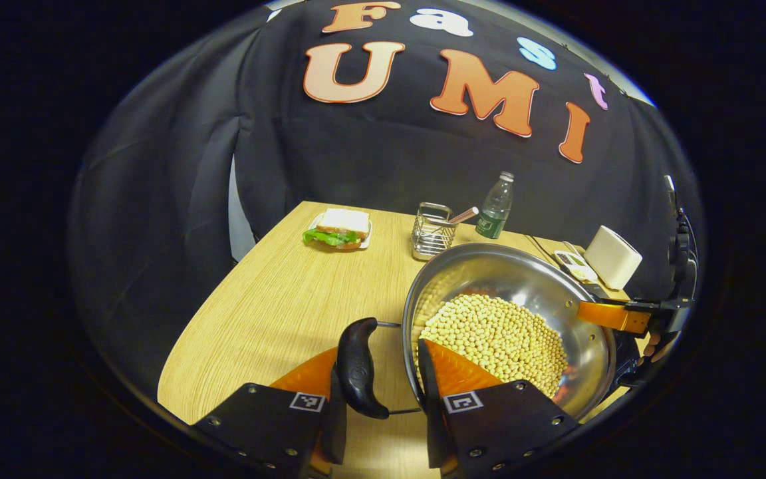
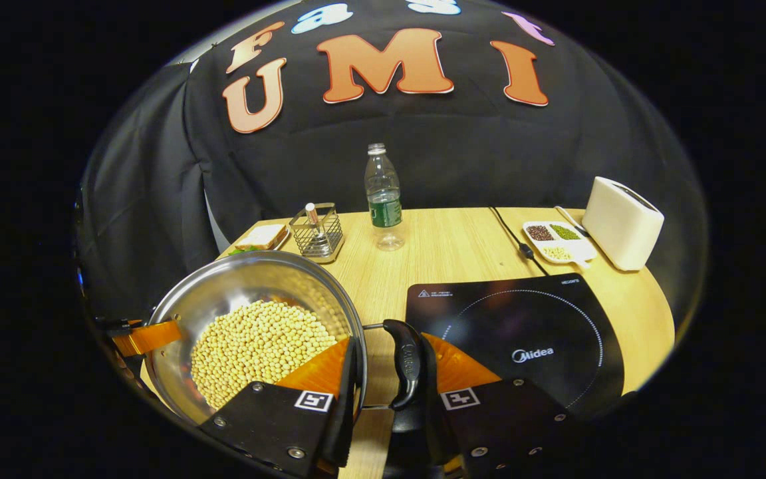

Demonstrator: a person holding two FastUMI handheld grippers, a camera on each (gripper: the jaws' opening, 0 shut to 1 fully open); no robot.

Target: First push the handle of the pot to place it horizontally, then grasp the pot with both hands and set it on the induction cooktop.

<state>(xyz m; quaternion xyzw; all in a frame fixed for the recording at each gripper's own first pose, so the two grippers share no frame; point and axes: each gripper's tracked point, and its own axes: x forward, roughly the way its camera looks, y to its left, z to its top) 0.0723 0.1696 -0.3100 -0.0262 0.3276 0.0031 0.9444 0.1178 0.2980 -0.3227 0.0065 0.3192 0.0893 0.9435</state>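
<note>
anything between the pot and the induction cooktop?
Nothing visible. In the right gripper view the pot of soybeans sits just left of the induction cooktop, with bare table between. The water bottle and wire basket stand farther back.

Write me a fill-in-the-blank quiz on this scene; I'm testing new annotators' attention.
1. The pot is partly filled with pale ____.
2. In the right gripper view, the induction cooktop lies to the pot's ____.
3. The plastic bottle stands ____ on the table.
4. The right gripper straddles the pot's black ____.

Missing words: beans; right; upright; handle.
</note>
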